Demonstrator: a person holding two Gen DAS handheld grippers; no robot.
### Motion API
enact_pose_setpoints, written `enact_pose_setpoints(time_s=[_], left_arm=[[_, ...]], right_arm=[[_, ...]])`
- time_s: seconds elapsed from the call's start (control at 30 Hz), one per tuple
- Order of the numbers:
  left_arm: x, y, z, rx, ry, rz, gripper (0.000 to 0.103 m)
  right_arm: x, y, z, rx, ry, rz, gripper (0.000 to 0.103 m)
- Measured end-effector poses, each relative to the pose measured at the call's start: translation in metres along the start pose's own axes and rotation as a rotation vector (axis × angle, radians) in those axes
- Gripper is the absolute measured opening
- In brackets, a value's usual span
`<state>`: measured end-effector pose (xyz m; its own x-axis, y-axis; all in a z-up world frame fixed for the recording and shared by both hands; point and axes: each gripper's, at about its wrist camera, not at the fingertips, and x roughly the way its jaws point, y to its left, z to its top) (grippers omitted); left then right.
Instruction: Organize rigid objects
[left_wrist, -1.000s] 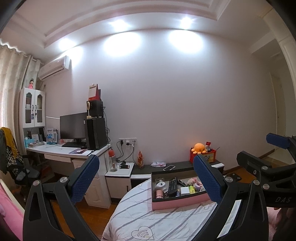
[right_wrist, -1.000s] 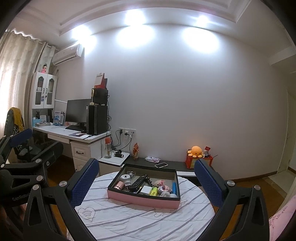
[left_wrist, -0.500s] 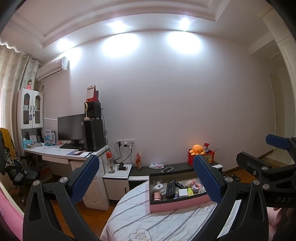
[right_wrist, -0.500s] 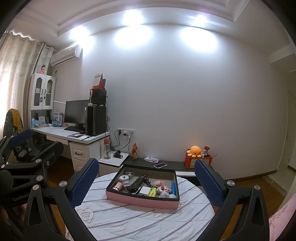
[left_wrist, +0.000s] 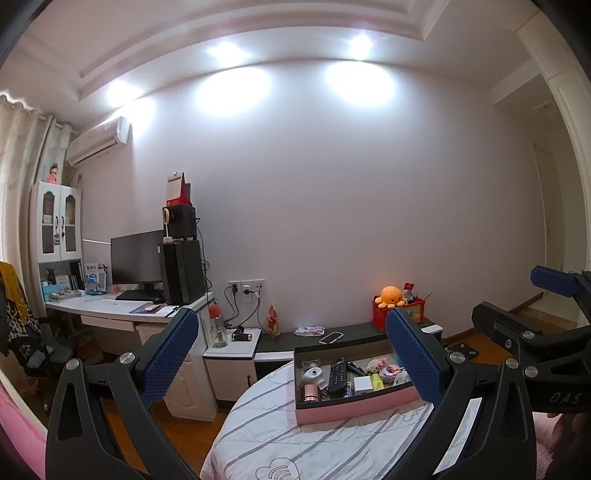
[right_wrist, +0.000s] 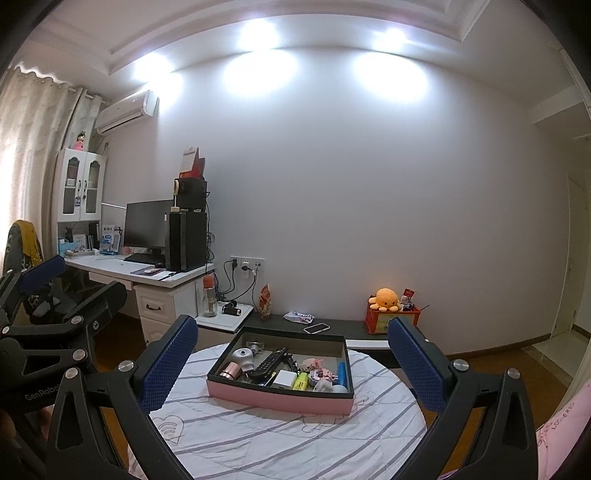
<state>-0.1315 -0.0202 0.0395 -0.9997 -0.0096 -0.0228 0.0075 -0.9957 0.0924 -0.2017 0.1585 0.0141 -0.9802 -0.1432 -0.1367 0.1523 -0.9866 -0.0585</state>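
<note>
Both claws held wide apart above a cluttered pink box.

Left wrist view: left claw (left_wrist: 291, 354) gapes empty; box (left_wrist: 354, 406) sits lower centre on the striped bench (left_wrist: 258, 435).
Right wrist view: right claw (right_wrist: 291, 363) gapes empty; box (right_wrist: 280, 395) centre, remote (right_wrist: 269, 362) inside.

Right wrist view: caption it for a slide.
Open right gripper faces a pink tray of small items on a striped round table.
</note>
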Motion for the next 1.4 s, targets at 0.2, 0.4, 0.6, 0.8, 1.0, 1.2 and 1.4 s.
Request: enact_pose_setpoints(time_s=[0.2,0.4,0.6,0.8,1.0,1.2,1.4], left_arm=[[-0.0014,0.0010,-0.0002,-0.009,0.000,-0.003,0.103],[-0.0021,0.0018,-0.0007,-0.023,-0.003,-0.013,0.103],[-0.0020,0.0017,-0.0007,-0.020,-0.007,-0.007,0.103],[-0.0005,-0.0009,-0.0022,-0.004,-0.008,0.003,0.103],[-0.0013,-0.0002,-0.0023,-0.013,-0.010,0.000,0.103],[-0.0007,0.0000,-0.0030,-0.013,-0.001,-0.001,0.103],[-0.0018,-0.0001,-0.0034,-0.014,0.001,0.000,0.103]], right_arm=[[0.0007,0.0014,0.0003,0.001,0.000,0.006,0.103],[0.0000,0.0052,-0.0008,-0.013,0.001,0.002,0.103],[-0.0024,0.0057,-0.0017,-0.013,0.003,0.001,0.103],[-0.0022,0.0070,-0.0026,-0.019,0.013,-0.010,0.103],[-0.0049,0.0081,-0.0011,-0.016,0.007,-0.011,0.103],[-0.0051,0.0077,-0.0020,-0.015,0.013,-0.011,0.103],[-0.0040,0.0076,-0.0011,-0.016,0.017,-0.010,0.103]])
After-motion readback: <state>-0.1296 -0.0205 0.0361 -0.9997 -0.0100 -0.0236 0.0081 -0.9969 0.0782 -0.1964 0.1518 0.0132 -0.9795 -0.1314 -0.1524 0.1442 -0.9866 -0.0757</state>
